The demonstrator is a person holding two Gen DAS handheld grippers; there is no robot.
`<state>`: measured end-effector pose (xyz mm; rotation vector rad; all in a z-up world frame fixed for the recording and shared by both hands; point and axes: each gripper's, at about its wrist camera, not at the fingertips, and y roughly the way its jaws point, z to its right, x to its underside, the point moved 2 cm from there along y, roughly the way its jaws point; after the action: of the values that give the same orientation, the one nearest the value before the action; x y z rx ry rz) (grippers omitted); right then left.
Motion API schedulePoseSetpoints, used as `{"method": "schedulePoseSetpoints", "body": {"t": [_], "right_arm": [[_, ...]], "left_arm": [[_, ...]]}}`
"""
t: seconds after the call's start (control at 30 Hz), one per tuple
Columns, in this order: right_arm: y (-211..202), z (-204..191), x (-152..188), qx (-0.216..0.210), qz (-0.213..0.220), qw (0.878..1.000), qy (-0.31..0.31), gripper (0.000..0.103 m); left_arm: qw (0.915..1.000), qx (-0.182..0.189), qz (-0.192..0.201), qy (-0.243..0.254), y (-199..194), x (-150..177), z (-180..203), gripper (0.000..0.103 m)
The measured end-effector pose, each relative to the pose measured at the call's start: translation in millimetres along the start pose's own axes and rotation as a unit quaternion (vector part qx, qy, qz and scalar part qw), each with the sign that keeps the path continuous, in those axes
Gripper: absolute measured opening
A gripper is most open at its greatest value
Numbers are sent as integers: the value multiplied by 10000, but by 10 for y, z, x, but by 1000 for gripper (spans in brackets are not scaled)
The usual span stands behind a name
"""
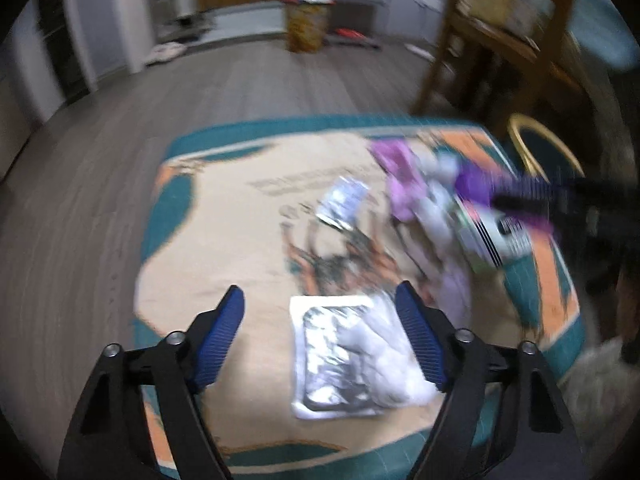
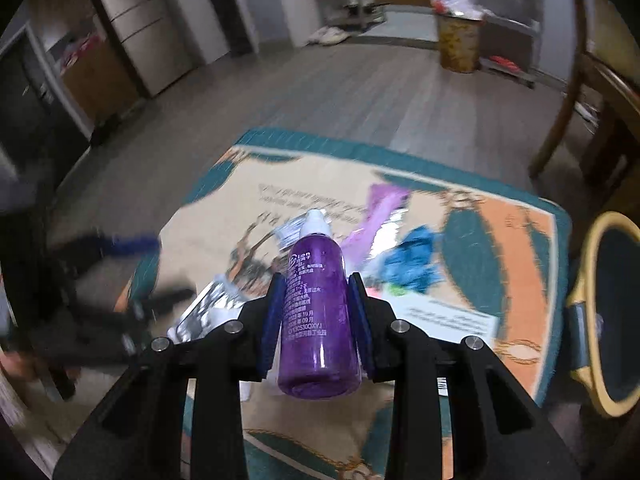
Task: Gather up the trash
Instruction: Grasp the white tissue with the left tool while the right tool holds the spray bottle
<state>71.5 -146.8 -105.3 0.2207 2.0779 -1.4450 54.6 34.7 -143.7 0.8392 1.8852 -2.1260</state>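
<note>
My right gripper (image 2: 316, 308) pinches a purple bottle (image 2: 318, 312), white cap pointing forward, held above the rug (image 2: 520, 248). My left gripper (image 1: 320, 336) is spread wide, empty, over a silver foil packet (image 1: 340, 356) lying on the rug. More wrappers (image 2: 384, 216) and a blue crumpled scrap (image 2: 416, 260) sit on the rug ahead. Yellow-rimmed bin (image 2: 588, 280) at the rug's right edge, inside dark, contents unreadable. Far patterned bin (image 2: 458, 46) heaped with trash.

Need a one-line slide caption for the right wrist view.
Right gripper clamps a purple bottle above the littered rug.
</note>
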Motion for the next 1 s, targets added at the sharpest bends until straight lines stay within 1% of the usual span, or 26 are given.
{"method": "schedulePoseSetpoints", "body": {"t": [0.03, 0.07, 0.13, 0.17, 0.23, 0.27, 0.3, 0.37, 0.4, 0.43, 0.5, 0.63, 0.7, 0.73, 0.8, 0.9, 1.0], "right_arm": [[-32, 63, -19, 42, 51, 9999, 99, 32], [-68, 125, -28, 70, 98, 9997, 193, 32], [-107, 242, -37, 133, 154, 9990, 391, 32], [-122, 295, -32, 172, 158, 9986, 465, 32], [-130, 369, -9, 243, 131, 9982, 529, 32], [-137, 396, 6, 274, 119, 9980, 549, 32], [-142, 431, 20, 301, 103, 9977, 591, 32], [-144, 482, 35, 324, 99, 9972, 660, 32], [-137, 500, 31, 338, 106, 9970, 695, 32], [-142, 515, 28, 340, 118, 9968, 717, 32], [-161, 546, 20, 315, 165, 9964, 774, 32], [-223, 625, -9, 285, 279, 9949, 925, 32], [-272, 661, -29, 289, 346, 9940, 998, 32], [-309, 687, -45, 289, 397, 9935, 1031, 32], [-397, 753, -77, 259, 514, 9915, 1168, 32], [-542, 844, -126, 273, 677, 9890, 1290, 32], [-750, 961, -169, 329, 860, 9856, 1420, 32]], "left_arm": [[9998, 73, -102, 138, 48, 23, 83, 69], [9994, 131, -203, 249, 96, 45, 154, 66], [9981, 191, -403, 423, 193, 85, 258, 55], [9971, 177, -521, 520, 247, 108, 302, 52], [9951, 164, -686, 699, 325, 154, 376, 41], [9939, 132, -773, 775, 366, 174, 408, 39], [9929, 107, -850, 828, 401, 189, 428, 34], [9909, 95, -970, 930, 457, 213, 470, 19], [9900, 72, -995, 999, 462, 208, 480, 6], [9894, 34, -976, 1075, 454, 201, 491, 4], [9913, 127, -862, 988, 400, 157, 490, 4], [9969, 306, -341, 644, 139, -64, 478, 4], [9980, 354, -63, 523, 3, -174, 484, 4], [9982, 376, 122, 461, -87, -229, 487, 4], [9981, 348, 371, 342, -214, -326, 480, 4], [9970, 356, 660, 208, -347, -487, 503, 4], [9944, 401, 958, 203, -490, -668, 585, 4]]}}
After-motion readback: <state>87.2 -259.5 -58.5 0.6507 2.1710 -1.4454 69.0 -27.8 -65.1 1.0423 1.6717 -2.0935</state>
